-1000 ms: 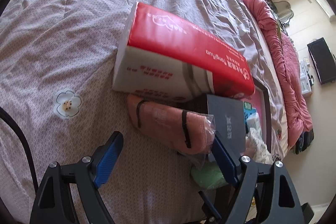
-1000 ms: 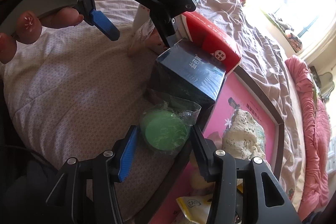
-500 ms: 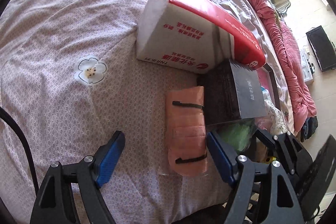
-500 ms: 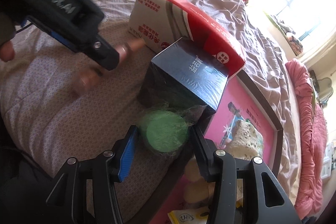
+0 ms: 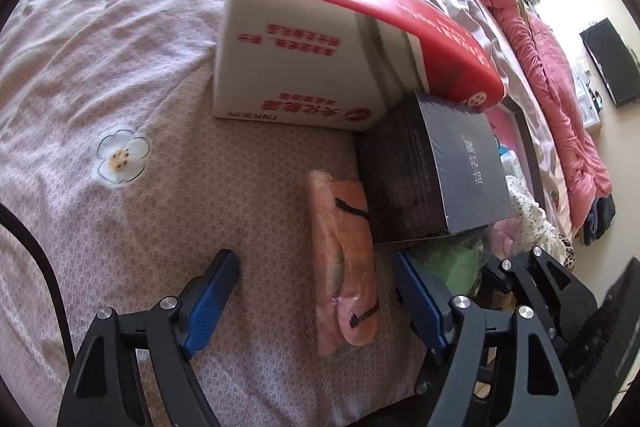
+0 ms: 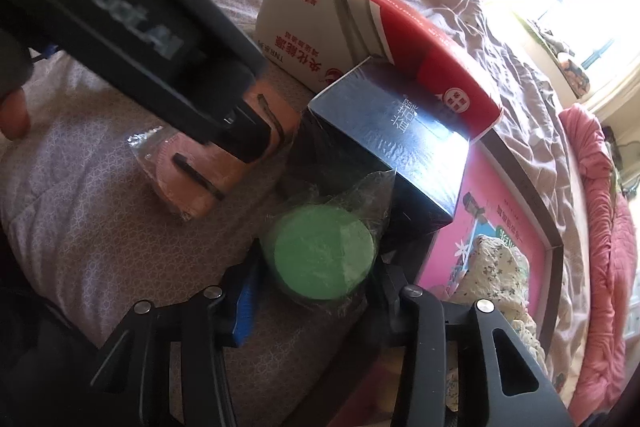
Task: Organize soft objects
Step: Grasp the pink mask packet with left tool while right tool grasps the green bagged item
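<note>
A pink wrapped cloth pack (image 5: 346, 259) lies on the bed against a dark box (image 5: 432, 171). My left gripper (image 5: 316, 287) is open, its blue fingers either side of the pack's near end, not touching. The pack shows in the right wrist view (image 6: 208, 167), partly hidden by the left gripper's body. My right gripper (image 6: 316, 279) has its jaws close around a green roll in clear wrap (image 6: 324, 251); the roll shows in the left wrist view (image 5: 452, 259) too.
A red and white tissue pack (image 5: 320, 39) stands behind the dark box. A pink-lined tray (image 6: 516, 219) holds a floral cloth (image 6: 496, 267). A pink quilt (image 5: 552, 75) lies along the far right. The lilac bedspread (image 5: 100, 67) spreads left.
My left gripper has moved closer over the pink pack, which now lies between its open fingers. My right gripper has closed in on the green roll.
</note>
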A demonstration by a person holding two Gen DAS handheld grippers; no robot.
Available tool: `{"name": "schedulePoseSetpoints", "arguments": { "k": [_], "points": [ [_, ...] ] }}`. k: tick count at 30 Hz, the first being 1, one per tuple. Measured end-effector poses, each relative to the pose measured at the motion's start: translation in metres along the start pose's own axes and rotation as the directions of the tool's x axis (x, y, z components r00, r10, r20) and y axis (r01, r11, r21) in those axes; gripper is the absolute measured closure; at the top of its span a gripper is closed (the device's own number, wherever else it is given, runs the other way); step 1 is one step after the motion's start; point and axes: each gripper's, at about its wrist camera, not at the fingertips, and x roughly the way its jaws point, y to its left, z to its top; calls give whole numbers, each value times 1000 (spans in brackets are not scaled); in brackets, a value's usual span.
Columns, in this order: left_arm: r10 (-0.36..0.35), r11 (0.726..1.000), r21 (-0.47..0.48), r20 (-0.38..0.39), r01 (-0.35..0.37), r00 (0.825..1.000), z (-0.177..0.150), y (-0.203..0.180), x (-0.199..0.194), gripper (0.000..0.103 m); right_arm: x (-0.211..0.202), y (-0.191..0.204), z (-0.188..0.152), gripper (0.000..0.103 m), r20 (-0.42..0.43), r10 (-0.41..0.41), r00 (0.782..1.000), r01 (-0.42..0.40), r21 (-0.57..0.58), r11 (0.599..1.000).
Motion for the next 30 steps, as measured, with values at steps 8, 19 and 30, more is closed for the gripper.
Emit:
{"name": "schedulePoseSetpoints", "arguments": {
  "k": [8,19,30],
  "points": [
    [72,996,63,-12,-71,997,4,-16,11,24,-22,7,-6,57,48,74,996,-75,15,997],
    [223,962,165,-30,-215,974,8,-42,33,24,-41,-4,-24,58,68,142,988,-151,166,975],
    [318,932,176,23,-317,948,5,-57,46,35,-56,-26,-33,60,121,178,977,-206,292,934]
  ]
}}
